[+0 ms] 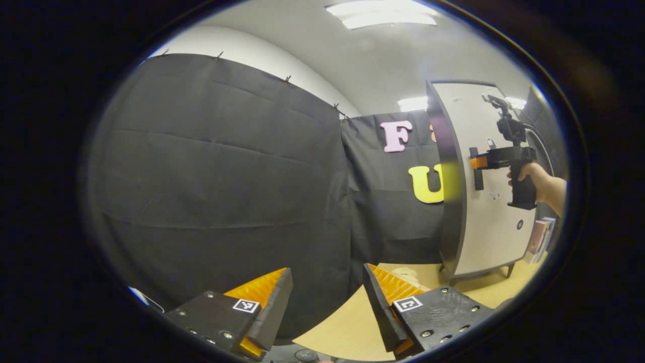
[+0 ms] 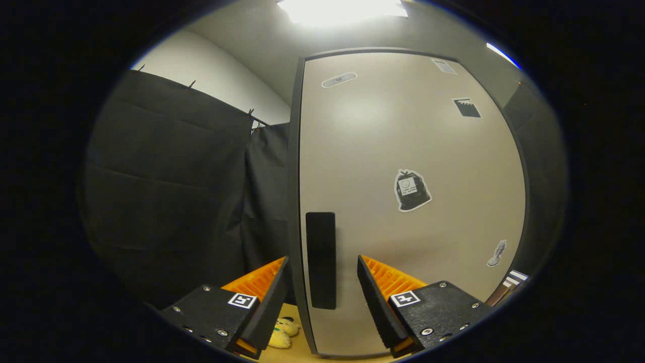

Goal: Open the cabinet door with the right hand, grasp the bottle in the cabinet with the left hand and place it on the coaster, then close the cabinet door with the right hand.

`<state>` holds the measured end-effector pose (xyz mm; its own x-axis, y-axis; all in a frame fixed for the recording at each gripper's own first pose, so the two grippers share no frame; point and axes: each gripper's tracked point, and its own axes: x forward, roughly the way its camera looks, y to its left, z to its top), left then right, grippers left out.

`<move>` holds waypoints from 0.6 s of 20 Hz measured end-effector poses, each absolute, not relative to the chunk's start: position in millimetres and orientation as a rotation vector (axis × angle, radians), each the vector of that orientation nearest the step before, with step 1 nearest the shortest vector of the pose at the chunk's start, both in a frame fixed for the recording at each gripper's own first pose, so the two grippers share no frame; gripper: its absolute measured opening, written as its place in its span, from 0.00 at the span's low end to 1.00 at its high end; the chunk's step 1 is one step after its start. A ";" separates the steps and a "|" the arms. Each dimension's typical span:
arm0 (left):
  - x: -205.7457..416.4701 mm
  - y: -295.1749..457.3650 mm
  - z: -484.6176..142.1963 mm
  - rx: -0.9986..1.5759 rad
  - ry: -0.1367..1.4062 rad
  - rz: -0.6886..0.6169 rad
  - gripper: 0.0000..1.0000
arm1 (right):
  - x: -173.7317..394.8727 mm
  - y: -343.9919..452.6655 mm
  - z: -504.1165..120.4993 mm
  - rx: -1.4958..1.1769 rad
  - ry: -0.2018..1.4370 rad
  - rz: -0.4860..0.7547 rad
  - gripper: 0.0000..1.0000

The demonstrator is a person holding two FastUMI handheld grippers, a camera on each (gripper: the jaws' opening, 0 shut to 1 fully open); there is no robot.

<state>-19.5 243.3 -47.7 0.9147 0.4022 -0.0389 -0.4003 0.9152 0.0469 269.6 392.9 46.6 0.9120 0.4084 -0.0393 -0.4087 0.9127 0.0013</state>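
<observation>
Right of the left gripper view: cabinet (image 1: 484,212) stands on short legs on the tan table (image 1: 347,322), near its far right edge. Door (image 1: 496,222) looks flush w/ the frame, pale front w/ a few stickers. Dark vertical handle (image 1: 477,169) sits close to the door's left edge, abt mid-height.

Right gripper (image 1: 478,162), held by a hand (image 1: 529,176), is at the handle; from this side can't tell if it touches. In the right gripper view the handle (image 2: 321,259) stands between the two fingers, fingers (image 2: 375,292) spread apart, gaps visible both sides, so not clamped. Door's left edge (image 2: 295,212) runs just left of the handle; left finger overlaps that edge line in the view.

Left gripper (image 1: 327,302) hangs above the table's left part, well apart from the cabinet, jaws wide, nothing between them. Black cloth wall (image 1: 216,186) ahead of it; open room betw. it and the cabinet's left side.

Bottle: can't see it, door front covers the inside. Coaster: possibly the pale patterned thing (image 1: 405,275) on the table just beside the cabinet's foot, partly hidden by the left gripper's finger; can't tell for sure.

Small yellow plush toy (image 2: 282,330) lies on the table by the cabinet's lower left corner. Books or boxes (image 1: 539,239) stand to the cabinet's right.
</observation>
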 end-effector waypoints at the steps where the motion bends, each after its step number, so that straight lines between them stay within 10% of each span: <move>1: -19.4 246.3 -48.9 0.040 0.050 0.419 0.81 | 275.5 395.1 43.5 -0.019 0.053 0.412 0.78; 12: -15.2 249.7 -49.5 0.012 0.047 0.410 0.80 | 285.6 401.3 26.0 -0.045 0.174 0.453 0.19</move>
